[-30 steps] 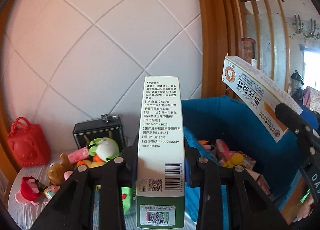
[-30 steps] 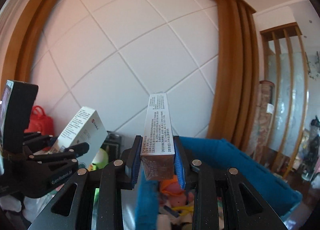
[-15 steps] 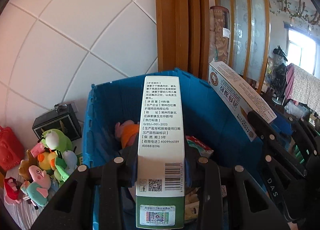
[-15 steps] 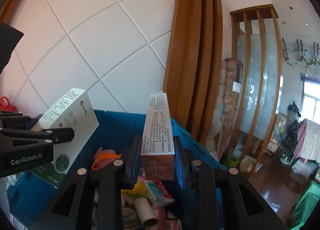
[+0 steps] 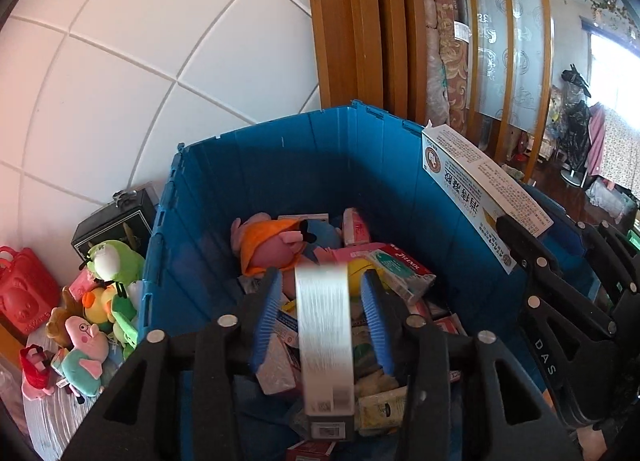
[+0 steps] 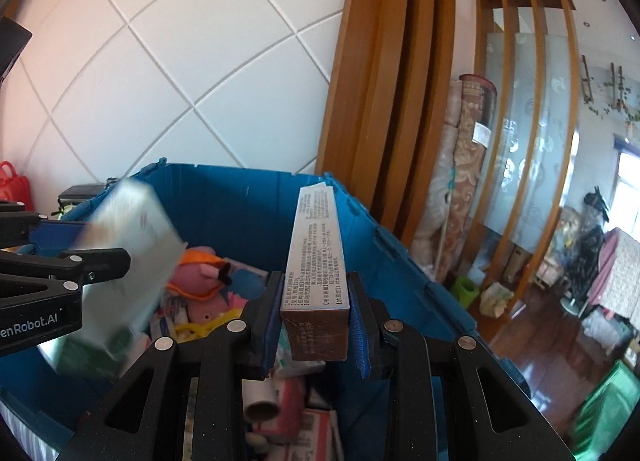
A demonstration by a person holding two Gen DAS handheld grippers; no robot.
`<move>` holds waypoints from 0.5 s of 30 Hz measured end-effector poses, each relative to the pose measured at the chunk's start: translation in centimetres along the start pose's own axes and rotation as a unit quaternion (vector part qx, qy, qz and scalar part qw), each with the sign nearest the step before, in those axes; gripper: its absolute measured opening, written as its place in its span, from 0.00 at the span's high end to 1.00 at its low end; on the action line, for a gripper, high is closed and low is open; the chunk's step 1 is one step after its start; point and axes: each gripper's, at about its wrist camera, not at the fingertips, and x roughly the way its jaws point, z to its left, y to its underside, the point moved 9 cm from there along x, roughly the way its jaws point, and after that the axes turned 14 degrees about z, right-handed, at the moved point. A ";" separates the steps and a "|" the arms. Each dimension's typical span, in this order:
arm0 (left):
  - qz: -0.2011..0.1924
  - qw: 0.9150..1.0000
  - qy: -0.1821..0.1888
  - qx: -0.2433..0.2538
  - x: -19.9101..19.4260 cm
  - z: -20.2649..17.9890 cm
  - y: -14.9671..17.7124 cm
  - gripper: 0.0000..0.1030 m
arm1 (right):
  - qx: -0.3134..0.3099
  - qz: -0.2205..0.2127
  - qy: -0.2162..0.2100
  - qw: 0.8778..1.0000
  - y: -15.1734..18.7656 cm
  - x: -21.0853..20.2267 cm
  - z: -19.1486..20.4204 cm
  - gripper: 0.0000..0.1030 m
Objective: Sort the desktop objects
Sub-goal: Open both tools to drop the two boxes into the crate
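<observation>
My left gripper is open above the blue crate. The white and green box is blurred between the spread jaws and falls free toward the crate's contents; it also shows blurred in the right wrist view. My right gripper is shut on a long white ointment box and holds it over the crate's right side; the box also shows in the left wrist view. The crate holds a pink plush pig and several medicine boxes and tubes.
Plush toys, a black case and a red bag lie on the table left of the crate. A tiled white wall stands behind. Wooden frames and a room drop away on the right.
Both grippers swung right from the toys to above the crate. My left gripper opened and the white and green box slipped down out of its jaws. The right grip is unchanged.
</observation>
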 end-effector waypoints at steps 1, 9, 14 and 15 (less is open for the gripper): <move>-0.003 1.000 0.000 -0.003 -0.1 0.1 0.0 0.49 | 0.000 -0.001 0.000 1.000 0.0 0.0 0.0 0.71; -0.033 0.999 -0.007 -0.024 -1.7 2.3 0.5 0.37 | 0.009 -0.018 0.000 1.000 -0.3 -0.8 -0.4 0.19; -0.052 0.998 -0.014 -0.038 -3.0 3.7 0.8 0.36 | 0.000 -0.055 0.015 0.998 -0.9 -2.8 0.1 0.00; -0.057 0.997 -0.016 -0.039 -3.3 4.0 0.9 0.36 | -0.003 -0.060 0.020 0.998 -1.0 -3.1 0.2 0.00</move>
